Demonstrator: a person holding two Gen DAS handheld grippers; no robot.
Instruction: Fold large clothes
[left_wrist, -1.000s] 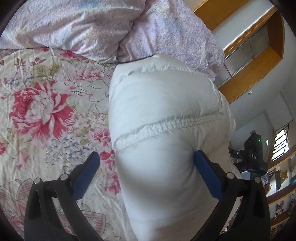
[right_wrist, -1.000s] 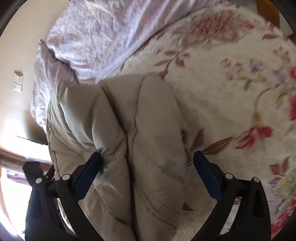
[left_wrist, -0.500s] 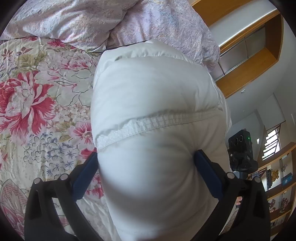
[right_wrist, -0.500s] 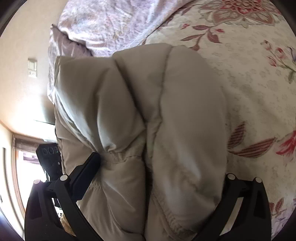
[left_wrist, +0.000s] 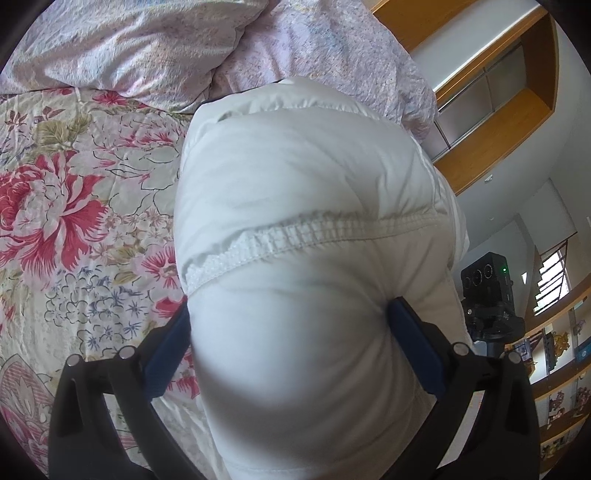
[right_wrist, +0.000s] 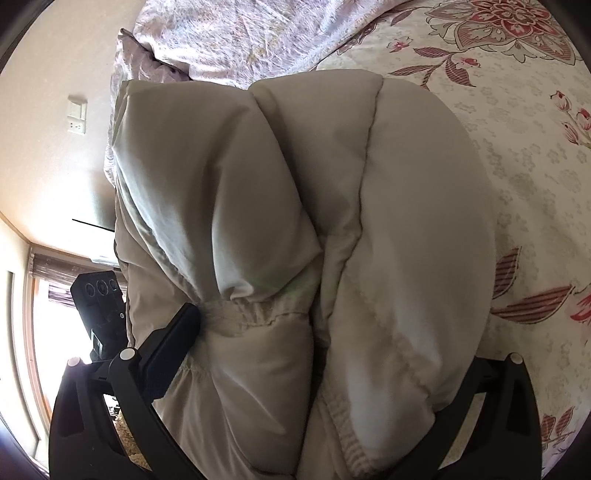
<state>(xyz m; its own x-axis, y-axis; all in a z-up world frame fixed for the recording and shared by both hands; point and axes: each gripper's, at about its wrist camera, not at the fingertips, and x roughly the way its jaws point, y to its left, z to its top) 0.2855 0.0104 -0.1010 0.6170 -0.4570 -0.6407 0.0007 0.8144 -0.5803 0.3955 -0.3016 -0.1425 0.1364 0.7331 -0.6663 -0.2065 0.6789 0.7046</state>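
Note:
A puffy white down jacket (left_wrist: 303, 177), folded into a thick bundle, lies on a floral bedspread (left_wrist: 74, 206). My left gripper (left_wrist: 290, 306) stands open and straddles the near end of the bundle. Its blue pads (left_wrist: 168, 350) touch the padding on both sides, and the right pad dents the fabric. In the right wrist view the same jacket (right_wrist: 258, 177) looks beige, with two padded rolls side by side. My right gripper (right_wrist: 291, 310) is also open around it. Its left finger (right_wrist: 173, 343) presses at an elastic hem, and the right finger is hidden under the padding.
Crumpled lilac bedding (left_wrist: 147, 48) lies just beyond the jacket against the wall side. A black camera on a stand (left_wrist: 487, 288) is beside the bed. Wooden shelving (left_wrist: 491, 122) and a wall switch (right_wrist: 77, 118) are further off. Bare bedspread (right_wrist: 524, 155) extends right of the bundle.
Both grippers have pushed forward over the jacket, which now fills the gap between their fingers. The finger spacing looks unchanged. The right gripper's right finger has gone under the padding.

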